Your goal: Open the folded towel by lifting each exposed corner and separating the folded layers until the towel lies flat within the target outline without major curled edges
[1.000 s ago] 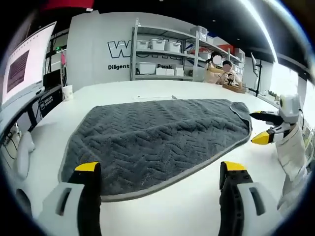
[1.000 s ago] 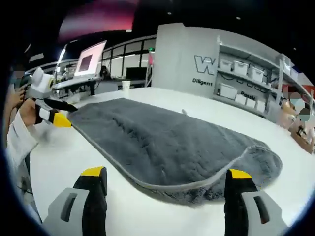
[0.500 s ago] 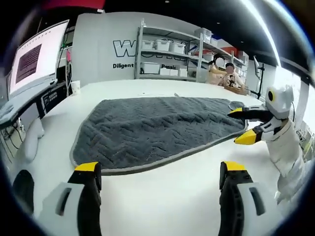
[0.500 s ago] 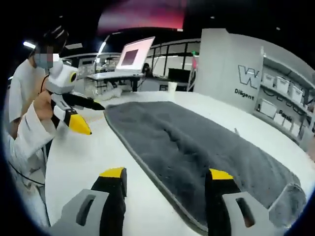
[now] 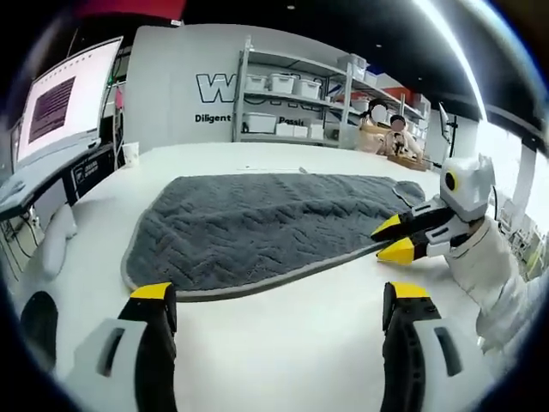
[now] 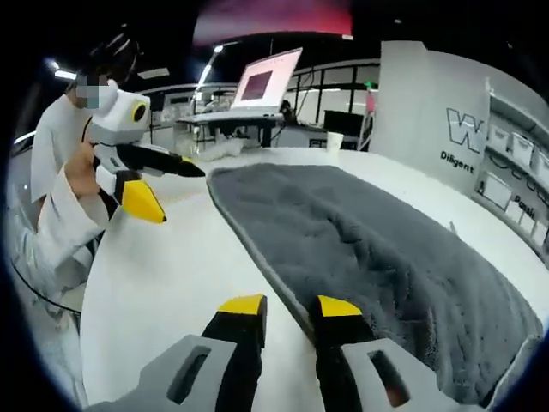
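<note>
Grey towel [image 5: 266,219] lies on the white table [image 5: 283,343]. Right gripper [image 6: 287,311] jaws nearly together astride its near hem; pinch the top layer only. Left gripper [image 5: 279,296] jaws apart, short of the hem.

A white table [image 5: 283,343] runs back toward a grey wall [image 5: 171,77] with large white lettering [image 5: 219,87] on it. Against that wall stands a metal shelf rack [image 5: 292,103] holding white storage bins [image 5: 283,83] on several levels. A paper cup [image 5: 130,153] sits near the far left edge of the table. To the left, a large screen [image 5: 56,103] glows with a dark window on a pale background. In the right gripper view, a person in a white coat [image 6: 51,215] stands at the table's near side, with an open laptop [image 6: 257,86] on a desk behind.
</note>
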Demonstrator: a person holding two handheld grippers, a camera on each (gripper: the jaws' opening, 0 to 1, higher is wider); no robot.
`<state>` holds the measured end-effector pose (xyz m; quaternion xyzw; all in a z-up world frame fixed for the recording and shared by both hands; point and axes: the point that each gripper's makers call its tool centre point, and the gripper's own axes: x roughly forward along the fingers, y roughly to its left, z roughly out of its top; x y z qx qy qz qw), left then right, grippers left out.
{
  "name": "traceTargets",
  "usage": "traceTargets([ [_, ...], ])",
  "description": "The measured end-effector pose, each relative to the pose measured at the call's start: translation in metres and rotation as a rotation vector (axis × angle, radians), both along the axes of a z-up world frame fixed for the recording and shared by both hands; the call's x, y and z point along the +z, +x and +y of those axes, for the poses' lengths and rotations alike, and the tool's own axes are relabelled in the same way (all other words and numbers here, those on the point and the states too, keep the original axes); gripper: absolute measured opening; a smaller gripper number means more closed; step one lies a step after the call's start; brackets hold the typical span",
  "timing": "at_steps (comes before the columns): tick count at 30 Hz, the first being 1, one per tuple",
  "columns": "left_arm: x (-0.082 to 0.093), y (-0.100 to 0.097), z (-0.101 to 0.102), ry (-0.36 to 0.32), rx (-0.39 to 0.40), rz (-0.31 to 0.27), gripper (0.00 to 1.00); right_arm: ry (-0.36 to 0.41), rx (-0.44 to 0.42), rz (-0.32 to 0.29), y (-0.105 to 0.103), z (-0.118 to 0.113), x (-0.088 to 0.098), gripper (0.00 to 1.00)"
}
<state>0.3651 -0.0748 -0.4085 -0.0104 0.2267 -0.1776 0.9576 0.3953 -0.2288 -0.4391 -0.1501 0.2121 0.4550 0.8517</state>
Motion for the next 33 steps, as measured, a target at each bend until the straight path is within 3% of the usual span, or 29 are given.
traceTargets([
  [3, 0.0, 0.001, 0.002, 0.006, 0.006, -0.001, 0.99, -0.013, -0.001, 0.004, -0.001, 0.001, -0.003, 0.13],
  [6, -0.001, 0.002, 0.002, 0.004, 0.009, 0.001, 0.99, -0.054, 0.002, -0.023, 0.002, -0.003, -0.007, 0.01],
  [17, -0.003, 0.007, 0.008, 0.005, 0.034, 0.005, 0.99, -0.041, 0.028, 0.023, -0.009, 0.001, -0.008, 0.0],
  [25, -0.008, 0.015, 0.011, 0.023, 0.063, 0.014, 0.99, -0.047, 0.032, 0.02, -0.015, 0.001, -0.007, 0.0],
  [33, -0.002, 0.022, 0.03, 0.003, 0.131, -0.022, 0.97, -0.029, 0.02, 0.008, -0.018, 0.0, -0.004, 0.0],
])
